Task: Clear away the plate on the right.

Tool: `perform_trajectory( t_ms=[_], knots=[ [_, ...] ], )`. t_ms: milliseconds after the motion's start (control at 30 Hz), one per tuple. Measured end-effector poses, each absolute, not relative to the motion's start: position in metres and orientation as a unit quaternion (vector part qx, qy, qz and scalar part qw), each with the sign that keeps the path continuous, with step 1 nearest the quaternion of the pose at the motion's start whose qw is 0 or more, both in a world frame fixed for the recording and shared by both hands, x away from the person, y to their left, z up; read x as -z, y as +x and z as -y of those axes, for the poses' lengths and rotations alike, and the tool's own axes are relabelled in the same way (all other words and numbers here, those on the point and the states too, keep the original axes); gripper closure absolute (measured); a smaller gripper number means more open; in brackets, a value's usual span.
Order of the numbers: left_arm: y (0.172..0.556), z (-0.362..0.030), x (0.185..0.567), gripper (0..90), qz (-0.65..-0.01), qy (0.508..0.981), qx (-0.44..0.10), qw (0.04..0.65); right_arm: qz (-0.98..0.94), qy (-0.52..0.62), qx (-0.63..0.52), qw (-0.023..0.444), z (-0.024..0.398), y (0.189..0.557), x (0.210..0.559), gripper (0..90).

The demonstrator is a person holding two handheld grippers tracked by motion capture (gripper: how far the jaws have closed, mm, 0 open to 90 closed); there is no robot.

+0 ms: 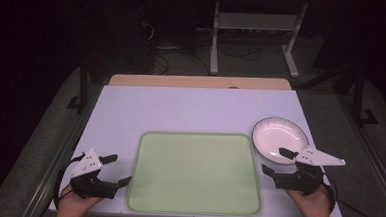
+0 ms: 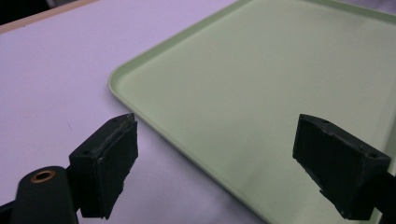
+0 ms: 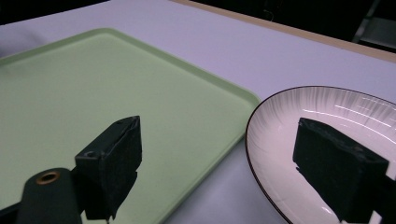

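The right gripper [image 1: 278,162] hangs with its two black jaws spread wide and empty over the near rim of the round white ceramic plate with a thin dark edge [image 1: 278,135], which sits on the pale lilac tabletop [image 1: 191,108] just beside the far right corner of the flat pale green plastic tray [image 1: 195,171]. In the right gripper view the plate [image 3: 322,116] lies ahead of the jaws and toward the right one — that jaw stands over the plate's inner surface, while the other stands over the tray [image 3: 93,93], so the plate's rim runs through the gap between them. The left gripper [image 1: 116,169], its jaws equally wide apart and holding nothing, sits at the tray's near left edge; in the left gripper view the tray's rounded corner [image 2: 122,74] lies ahead of the nearer jaw and the tray's rim passes between the two. The right hand [image 1: 311,202] is plainly the nearer to the plate, with the left hand [image 1: 76,205] well apart from it across the tray. A round plate has no long axis to line up with — likely the rim just needs to be taken squarely between the jaws.
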State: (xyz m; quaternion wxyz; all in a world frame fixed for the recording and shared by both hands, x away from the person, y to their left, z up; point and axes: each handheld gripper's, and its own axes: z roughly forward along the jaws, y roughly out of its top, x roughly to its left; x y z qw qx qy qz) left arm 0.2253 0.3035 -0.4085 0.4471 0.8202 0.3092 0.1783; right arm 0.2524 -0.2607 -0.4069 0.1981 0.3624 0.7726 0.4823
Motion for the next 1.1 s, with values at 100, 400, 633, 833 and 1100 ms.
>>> perform_trajectory(
  t_ms=[100, 400, 633, 833, 1100],
  knots=[
    [0.225, -0.304, 0.409, 13.9, -0.309, 0.820, -0.178, 0.447, -0.771, 0.363, -0.485, 0.197, 0.262, 0.251, 0.406, 15.0],
    [0.225, -0.305, 0.409, 13.9, -0.312, 0.819, -0.178, 0.448, -0.772, 0.366, -0.486, 0.184, 0.266, 0.250, 0.403, 14.9],
    [0.224, -0.306, 0.408, 13.9, -0.313, 0.818, -0.178, 0.448, -0.780, 0.372, -0.479, 0.156, 0.272, 0.253, 0.400, 14.9],
    [0.224, -0.306, 0.408, 13.9, -0.314, 0.818, -0.179, 0.448, -0.786, 0.377, -0.466, 0.149, 0.281, 0.252, 0.399, 14.9],
    [0.224, -0.306, 0.408, 13.9, -0.314, 0.817, -0.179, 0.448, -0.786, 0.390, -0.459, 0.143, 0.298, 0.253, 0.395, 14.9]
  ],
)
